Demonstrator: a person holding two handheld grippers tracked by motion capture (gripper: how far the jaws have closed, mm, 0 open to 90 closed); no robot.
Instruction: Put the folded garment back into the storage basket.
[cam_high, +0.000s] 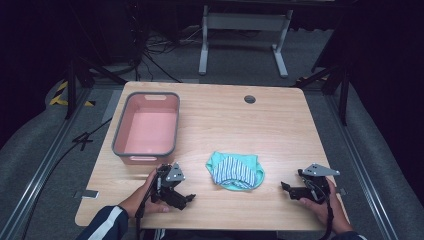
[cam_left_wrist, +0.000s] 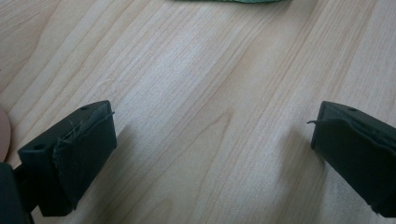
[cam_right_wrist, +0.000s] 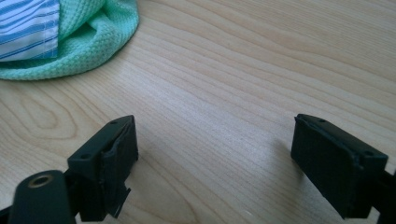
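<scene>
- A bundle of cloth (cam_high: 235, 171), mint-green waffle fabric wrapped round a blue-and-white striped piece, is seen lying on the wooden surface (cam_high: 280, 125), lower middle of the high view, pretty much between the two grippers.
- The left gripper (cam_high: 186, 199) is held low at the bottom left of that view, just below a pink tub (cam_high: 146, 126) with a grey rim; its fingers (cam_left_wrist: 77, 156) are spread wide over bare wood, nothing between them.
- The right gripper (cam_high: 285, 187) is parked at the lower right, pointed toward the cloth; its fingers (cam_right_wrist: 109, 163) are spread wide too, nothing pinched.
- In the right gripper view the cloth (cam_right_wrist: 70, 37) is tucked into the upper left corner, well apart from the fingers.
</scene>
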